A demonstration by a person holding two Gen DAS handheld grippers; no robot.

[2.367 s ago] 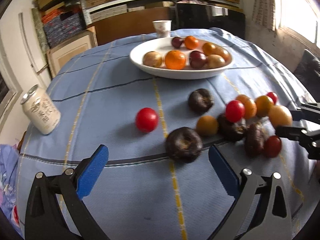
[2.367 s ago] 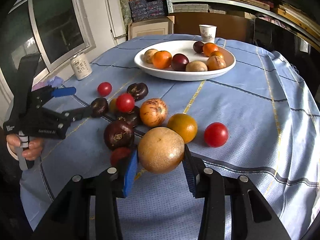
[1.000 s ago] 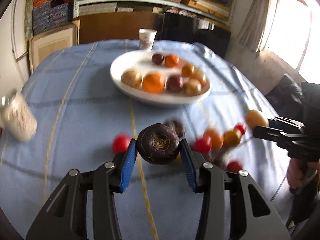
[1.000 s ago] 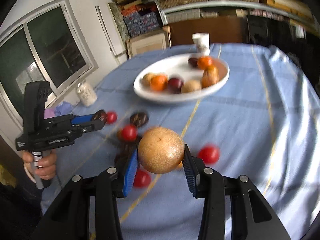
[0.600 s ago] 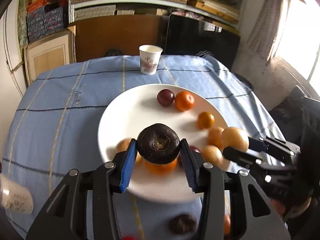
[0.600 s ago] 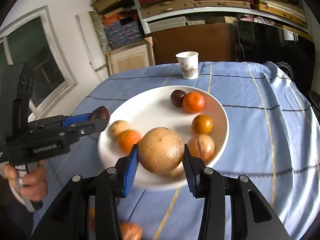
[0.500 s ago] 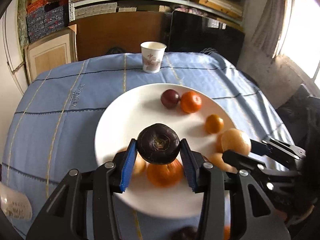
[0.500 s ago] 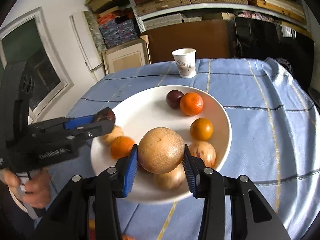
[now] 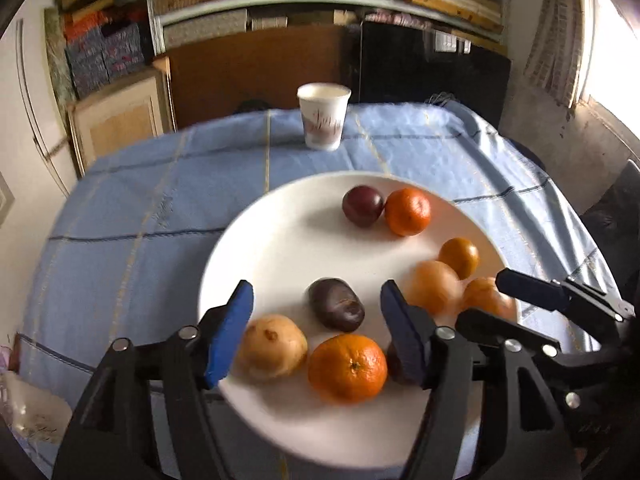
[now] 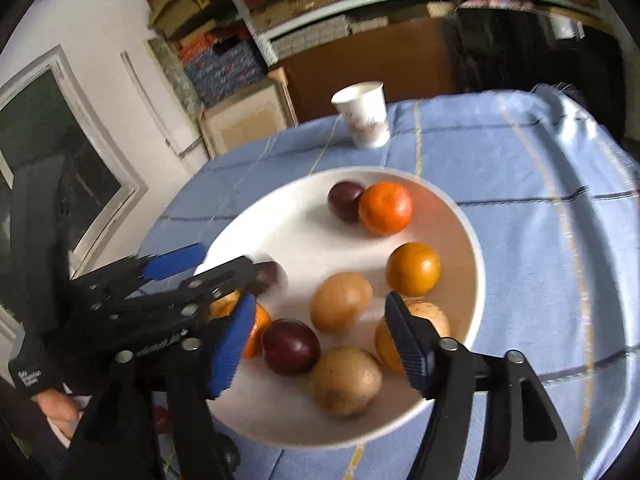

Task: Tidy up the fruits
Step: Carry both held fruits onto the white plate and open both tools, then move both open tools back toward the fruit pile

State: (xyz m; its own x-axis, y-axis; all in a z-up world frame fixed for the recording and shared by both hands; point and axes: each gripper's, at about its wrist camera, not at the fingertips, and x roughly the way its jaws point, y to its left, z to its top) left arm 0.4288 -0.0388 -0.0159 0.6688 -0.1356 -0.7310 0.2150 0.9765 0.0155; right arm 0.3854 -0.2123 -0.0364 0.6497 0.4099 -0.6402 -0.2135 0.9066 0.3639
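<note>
Over the plate [image 9: 256, 240]: both claws, jaws opening, nothing between the pads.
Left claw [image 9: 316, 328]: dark fruit [image 9: 336, 309] lies just ahead, below.
Right claw [image 10: 320, 330]: tan fruit [image 10: 341, 302] lies just ahead, loose.

Tan fruit [image 9: 434, 288] btwn the right hand-held gripper's fingers is motion-blurred. Dark fruit [image 10: 270, 274] partly hidden behind left hand-held gripper's finger, smeared. Can [image 9: 28, 412] at the left wrist view's lower-left edge is blurred, cut off. Cup [image 9: 323, 116] print too soft to read.
</note>
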